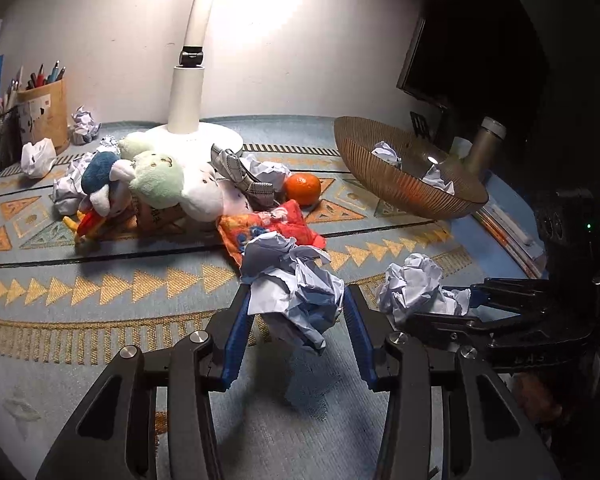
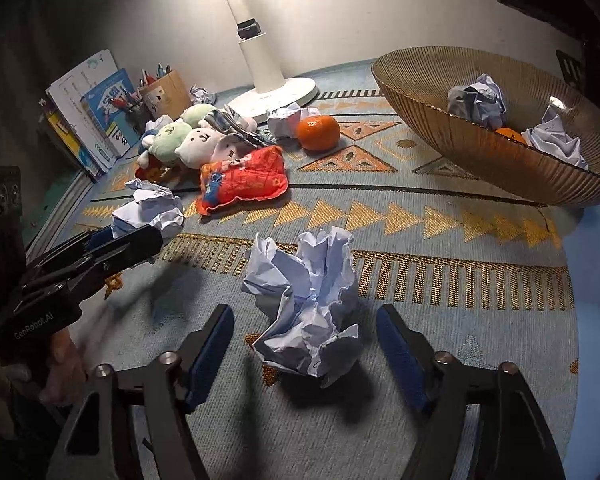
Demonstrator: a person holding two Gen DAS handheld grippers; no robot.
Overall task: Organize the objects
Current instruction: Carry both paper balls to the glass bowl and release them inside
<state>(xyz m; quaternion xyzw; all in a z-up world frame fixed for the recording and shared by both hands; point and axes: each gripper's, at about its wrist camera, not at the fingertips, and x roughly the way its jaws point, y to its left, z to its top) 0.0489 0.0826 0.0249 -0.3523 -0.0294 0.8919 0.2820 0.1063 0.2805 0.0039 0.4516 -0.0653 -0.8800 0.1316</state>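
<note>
Crumpled paper ball (image 1: 294,284), seen from the left wrist camera, sits clamped between the blue pads of the left gripper (image 1: 296,320), lifted above the patterned cloth (image 1: 100,320) with its shadow falling on the cloth below. To its right, the right gripper (image 1: 466,304) comes in from the side, its fingers on either side of a second paper ball (image 1: 414,286). Farther back lie a red pouch (image 1: 268,226), an orange (image 1: 302,188), a heap of plush toys (image 1: 160,184) and the white lamp base (image 1: 196,136). A ribbed amber bowl (image 1: 380,172) at the right holds more crumpled paper.

From the right wrist camera, the second paper ball (image 2: 308,308) rests on the cloth (image 2: 460,320) between the right gripper's (image 2: 304,344) spread jaws; both pads stand clear of it, so nothing is grasped. At the left, the left gripper (image 2: 140,232) pinches its paper ball (image 2: 150,210), with a hand (image 2: 64,364) below on the handle. The bowl (image 2: 440,120) at the upper right contains paper wads and an orange fruit (image 2: 510,134). Books (image 2: 96,112) and a pen holder (image 2: 166,92) stand at the back left.
</note>
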